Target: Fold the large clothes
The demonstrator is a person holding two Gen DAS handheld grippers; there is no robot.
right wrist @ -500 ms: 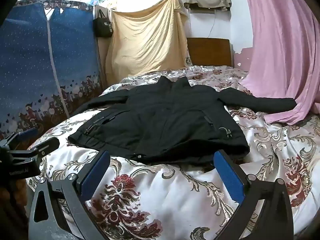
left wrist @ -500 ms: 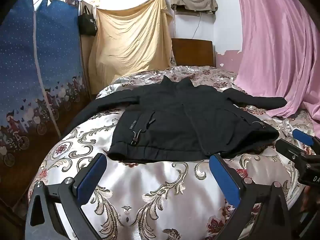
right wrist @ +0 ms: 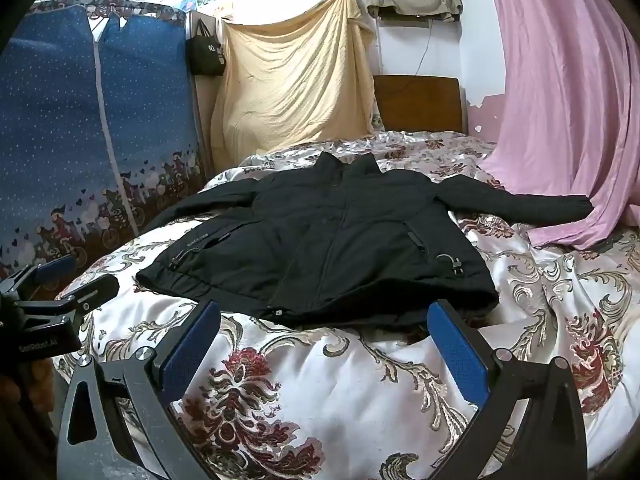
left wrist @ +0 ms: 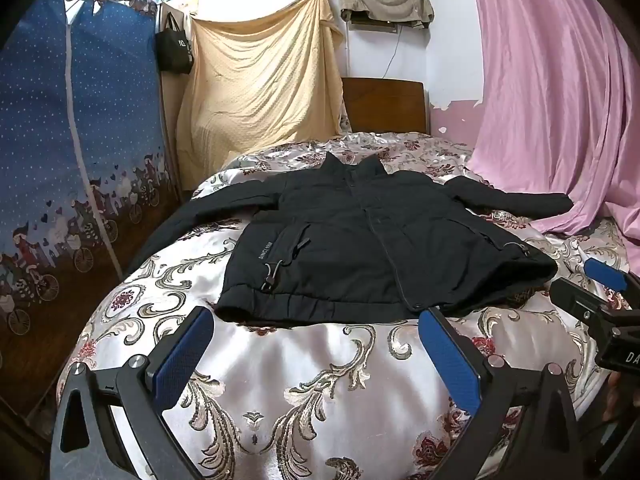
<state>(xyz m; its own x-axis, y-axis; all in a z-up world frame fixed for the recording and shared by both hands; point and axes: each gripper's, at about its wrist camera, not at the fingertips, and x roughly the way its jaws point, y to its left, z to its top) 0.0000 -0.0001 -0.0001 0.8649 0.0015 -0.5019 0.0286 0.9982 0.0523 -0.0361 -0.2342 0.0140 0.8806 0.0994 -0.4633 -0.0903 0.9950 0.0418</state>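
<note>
We hold our left gripper (left wrist: 316,322) and right gripper (right wrist: 324,316) wide apart and empty just short of the hem of a black zip-front padded jacket (left wrist: 368,248), spread flat with both sleeves out on a floral satin bedspread (left wrist: 320,380), probably ready for folding.

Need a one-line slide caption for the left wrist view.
Left claw open over the floral bedspread, facing a black jacket spread flat, sleeves out; right claw at frame edge.
</note>
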